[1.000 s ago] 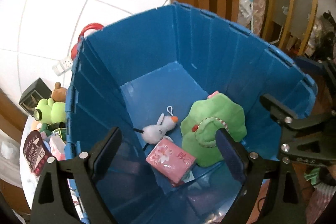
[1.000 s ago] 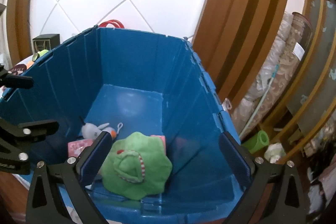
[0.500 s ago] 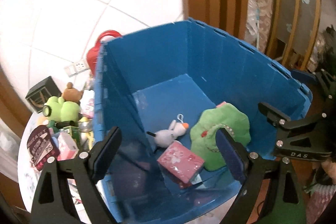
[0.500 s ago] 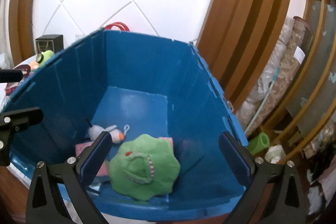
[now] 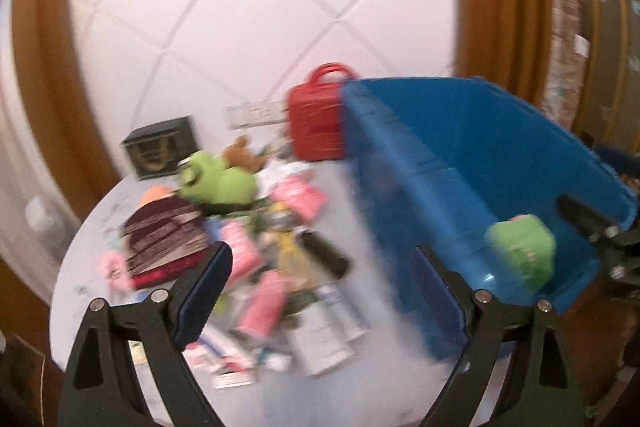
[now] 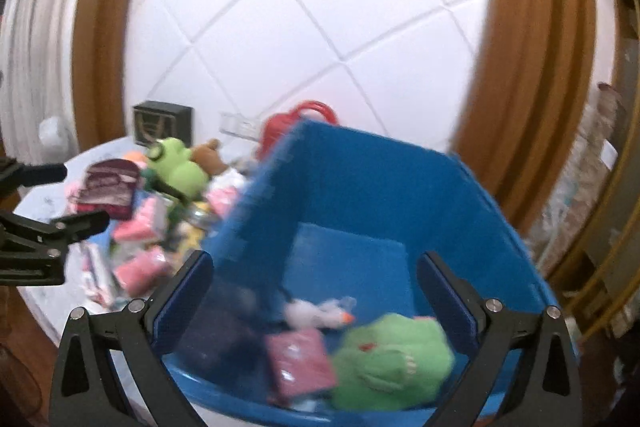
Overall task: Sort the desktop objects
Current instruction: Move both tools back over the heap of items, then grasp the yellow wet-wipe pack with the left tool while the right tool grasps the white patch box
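Observation:
A blue crate [image 6: 380,187] stands at the right of a white round table [image 5: 80,267]. Inside it lie a green plush [image 6: 394,363], a pink packet [image 6: 300,363] and a small white toy bird [image 6: 316,313]. My left gripper [image 5: 322,291] hangs open and empty over a blurred heap of pink packets [image 5: 260,303], a dark red pouch [image 5: 164,243] and a green frog plush [image 5: 218,181]. My right gripper [image 6: 314,303] is open and empty above the crate's near rim. The left gripper's fingers [image 6: 60,223] show at the left edge of the right wrist view.
A red bag [image 5: 316,119] stands behind the crate's corner, with a black box [image 5: 160,147] and a brown bear plush [image 5: 244,157] at the table's back. A white tiled wall and wooden door frames rise behind. Clutter lies on the floor at the right.
Both grippers have swung left and pulled back from the crate. The left view now faces the table heap instead of the crate's inside. Both stay open and empty.

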Available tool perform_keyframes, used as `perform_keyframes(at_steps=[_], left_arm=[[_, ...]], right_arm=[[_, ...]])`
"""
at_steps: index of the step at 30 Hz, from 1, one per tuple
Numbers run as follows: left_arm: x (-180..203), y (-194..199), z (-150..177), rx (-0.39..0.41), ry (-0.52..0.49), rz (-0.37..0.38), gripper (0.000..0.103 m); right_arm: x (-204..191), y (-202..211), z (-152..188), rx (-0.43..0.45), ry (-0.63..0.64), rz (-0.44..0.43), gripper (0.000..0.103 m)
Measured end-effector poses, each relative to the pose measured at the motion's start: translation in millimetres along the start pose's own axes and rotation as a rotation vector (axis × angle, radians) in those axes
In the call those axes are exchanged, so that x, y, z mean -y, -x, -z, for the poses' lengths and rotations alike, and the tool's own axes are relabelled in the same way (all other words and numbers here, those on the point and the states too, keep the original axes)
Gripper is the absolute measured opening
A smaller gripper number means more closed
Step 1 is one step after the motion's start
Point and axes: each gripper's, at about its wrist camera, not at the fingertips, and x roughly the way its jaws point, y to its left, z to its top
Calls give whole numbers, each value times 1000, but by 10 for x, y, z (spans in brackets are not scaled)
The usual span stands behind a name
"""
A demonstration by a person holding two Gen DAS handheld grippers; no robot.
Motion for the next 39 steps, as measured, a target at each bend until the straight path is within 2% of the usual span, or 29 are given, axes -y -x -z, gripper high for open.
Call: perform_keyframes(at_steps=[6,9,12,16,21,26,29,32,36,39], left_arm=[[-1159,-180,410,-59,55,-67,92],[-1713,-319,665,-97,68,-120,91],[-2054,-487,869,-148,88,-135,92],[-2324,-813,1214,-239,83,-121,92],[-2520,-1110,1669,-328,91,-112,91],[-3049,-1291,2044,-392,211,-143,91],[-3319,-1386,2217,-422,275,-195,91],[-3472,-1481,2320,-452,317,-229,91],[-3503,-1638,2344,-472,352,-215,91],[-3463,-1842,2303,-480,348,-204,83]], right_arm=[[-1016,-148,-202,32,-11,-79,103],[-1544,-314,-186,11,-12,-112,103],[-1931,-540,-42,-50,-23,-127,103],[-2281,-961,309,-203,-63,-166,103],[-2378,-1352,745,-347,-78,-137,103],[-2268,-1618,1044,-426,-103,-116,103],[-2204,-1735,1165,-462,-110,-113,103],[-2109,-1896,1297,-499,-118,-103,103],[-2006,-2043,1348,-523,-127,-93,103],[-1946,-2097,1316,-527,-122,-86,103]])
